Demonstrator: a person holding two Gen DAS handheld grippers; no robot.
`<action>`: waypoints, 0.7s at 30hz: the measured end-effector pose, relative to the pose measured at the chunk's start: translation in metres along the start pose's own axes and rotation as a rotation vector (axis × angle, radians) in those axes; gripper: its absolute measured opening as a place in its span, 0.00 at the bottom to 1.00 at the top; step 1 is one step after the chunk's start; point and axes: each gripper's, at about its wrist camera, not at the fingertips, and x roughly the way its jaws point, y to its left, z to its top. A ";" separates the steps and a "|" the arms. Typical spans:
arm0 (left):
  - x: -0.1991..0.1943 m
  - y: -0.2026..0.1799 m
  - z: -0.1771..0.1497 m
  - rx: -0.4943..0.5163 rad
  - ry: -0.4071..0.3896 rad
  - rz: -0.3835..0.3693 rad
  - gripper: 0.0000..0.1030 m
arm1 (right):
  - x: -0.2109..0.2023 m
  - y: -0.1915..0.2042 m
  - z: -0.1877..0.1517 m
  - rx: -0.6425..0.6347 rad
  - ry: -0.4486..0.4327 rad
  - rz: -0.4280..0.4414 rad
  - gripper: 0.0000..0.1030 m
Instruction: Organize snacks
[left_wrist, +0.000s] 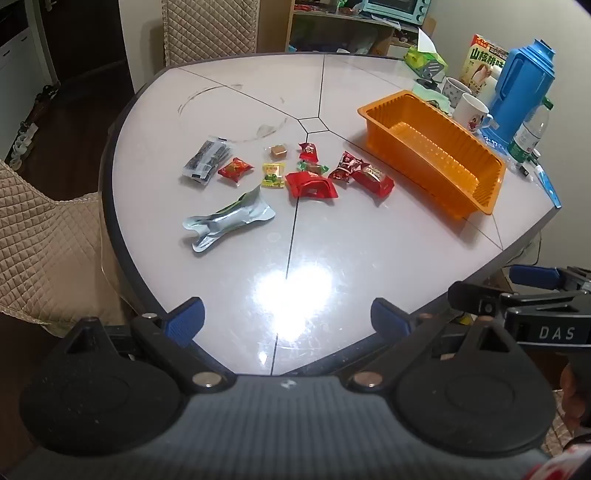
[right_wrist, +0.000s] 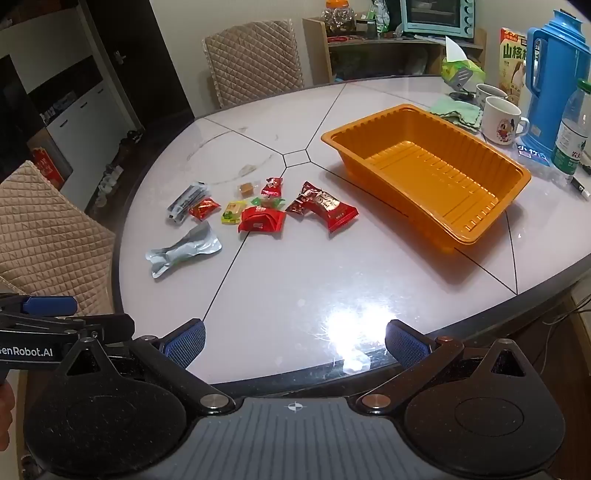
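Both grippers, left and right, hover with jaws wide and empty at the near table edge. Snacks lie clustered left of the empty orange tray. Risk: overlapping, slippery wrappers may cause double pickups or slips.

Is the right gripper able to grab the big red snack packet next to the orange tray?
Probably yes. The right gripper is open, and only bare table lies between it and the red packet.
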 end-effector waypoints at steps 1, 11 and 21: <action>0.000 0.000 0.000 -0.001 -0.001 -0.002 0.93 | 0.000 0.000 0.000 0.007 0.006 0.009 1.00; 0.000 0.000 0.000 -0.005 -0.001 -0.006 0.93 | 0.001 0.000 -0.001 0.003 0.006 0.001 1.00; 0.000 0.000 0.001 -0.008 0.000 -0.008 0.93 | -0.003 0.002 0.001 -0.001 0.004 -0.003 1.00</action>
